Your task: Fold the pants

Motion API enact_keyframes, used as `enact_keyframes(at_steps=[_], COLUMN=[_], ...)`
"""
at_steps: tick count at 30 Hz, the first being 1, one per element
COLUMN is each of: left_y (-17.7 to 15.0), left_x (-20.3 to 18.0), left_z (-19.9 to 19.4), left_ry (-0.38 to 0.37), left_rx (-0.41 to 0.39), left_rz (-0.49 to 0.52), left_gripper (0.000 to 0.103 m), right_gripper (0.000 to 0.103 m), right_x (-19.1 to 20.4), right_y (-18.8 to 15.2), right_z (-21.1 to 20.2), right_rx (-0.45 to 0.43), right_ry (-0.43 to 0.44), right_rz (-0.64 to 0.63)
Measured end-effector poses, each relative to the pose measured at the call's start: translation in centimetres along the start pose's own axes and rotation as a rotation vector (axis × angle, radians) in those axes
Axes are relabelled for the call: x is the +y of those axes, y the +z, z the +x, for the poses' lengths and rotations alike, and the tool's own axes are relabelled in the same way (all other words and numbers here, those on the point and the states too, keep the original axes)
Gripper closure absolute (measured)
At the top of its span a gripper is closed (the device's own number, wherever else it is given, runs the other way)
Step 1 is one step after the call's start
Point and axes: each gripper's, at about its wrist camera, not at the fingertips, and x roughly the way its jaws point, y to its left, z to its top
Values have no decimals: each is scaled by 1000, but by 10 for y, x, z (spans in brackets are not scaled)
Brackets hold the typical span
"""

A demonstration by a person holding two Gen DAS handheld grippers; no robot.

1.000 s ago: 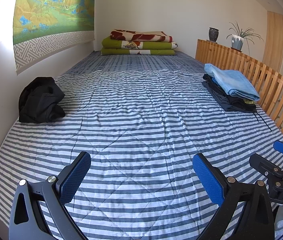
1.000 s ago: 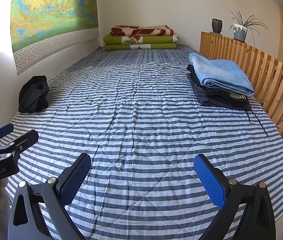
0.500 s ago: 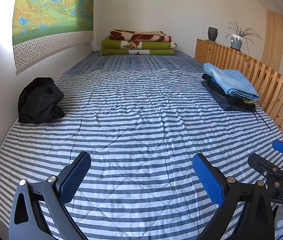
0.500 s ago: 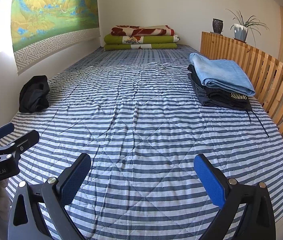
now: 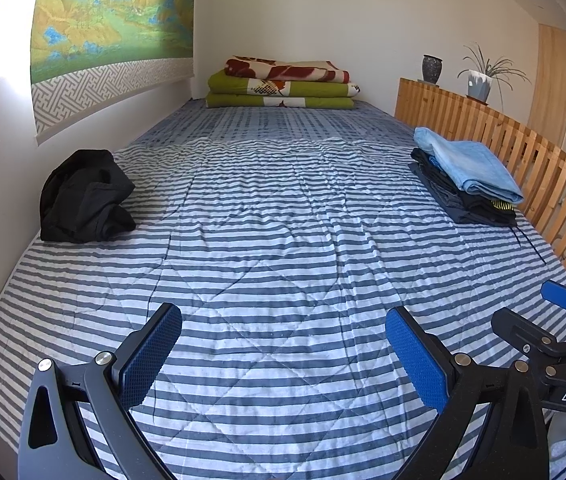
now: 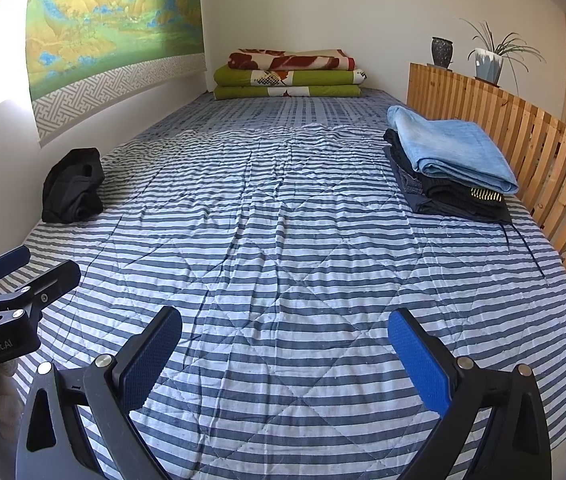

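Both grippers hang low over the near end of the bed, side by side, and neither one holds anything. The left gripper has its jaws wide apart, and the right gripper has its jaws wide apart too; between the blue pads only the striped quilt shows. Each gripper also appears at the edge of the other camera, so they are near each other.

The thing to fold is, I think, the black pants. They lie in a crumpled heap at the left side of the bed, just beside the wall, well apart from both grippers. Because they are bunched up, I cannot tell where the waist or the legs are.

On the right side, against the wooden rail, there is a neat stack of folded clothes with a light blue piece on top. This looks like the place where finished pieces are put, so the wide middle of the bed is probably left free as the working area. At the far end lie folded blankets.

The folding of this piece has not begun. The next move probably calls for reaching to the heap with the left gripper, which is on the nearer side, and bringing it to the middle to spread it flat.
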Motion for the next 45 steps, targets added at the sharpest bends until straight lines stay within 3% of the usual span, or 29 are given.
enact_keyframes(at_steps=[8,17,22,32,38,45], left_y=[21,44,43,15,8,-4], left_x=[50,166,222,321,351,380], left_z=[0,19,19,32,35,43], left_ry=[52,198,287,405,422,432], left_rx=[-22,-17,-24,23,18,41], left_rz=[-83,-284,-342,-487,-547,-618], left_gripper=[0,0,0,0,0,0], right_gripper=[2,2,2,2,2,2], right_x=[25,96,148,256,312,382], right_y=[25,82,107,124,145,156], right_z=[9,37,75,155,227,296], right_rx=[-16,-53,4,56,122,234], right_ry=[94,208,308,408,383,459], right_rz=[-24,-120,-122,-231,-238,-166])
